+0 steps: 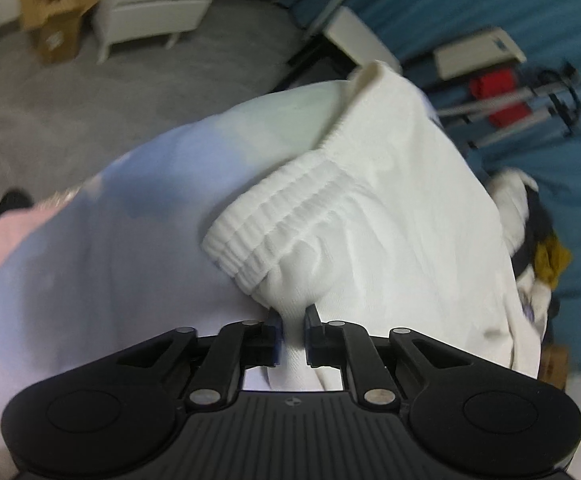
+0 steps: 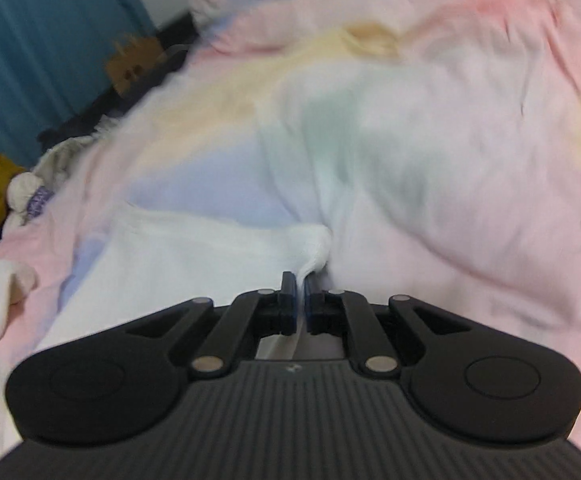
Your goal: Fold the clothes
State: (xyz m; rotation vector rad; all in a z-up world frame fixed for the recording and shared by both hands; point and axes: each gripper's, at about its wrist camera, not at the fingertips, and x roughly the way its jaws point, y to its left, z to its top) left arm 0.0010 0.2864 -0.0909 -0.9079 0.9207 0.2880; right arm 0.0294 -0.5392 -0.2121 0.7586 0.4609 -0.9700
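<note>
Left gripper (image 1: 291, 317) and right gripper (image 2: 300, 283) each pinch the white garment (image 1: 390, 216).

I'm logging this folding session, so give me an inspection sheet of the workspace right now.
Surface: pastel rainbow bedsheet, rumpled.
Job's things: white garment, ribbed waistband bunched, lying on the sheet.
Clutter: heap of clothes at the sheet's edge, including a mustard piece.
Grippers: left tool shut on the white garment near the waistband; right tool shut on a corner of it.
Cables: nothing seen.
Surroundings: teal curtain, cardboard box on grey floor, white furniture, red item on a metal rack.
</note>
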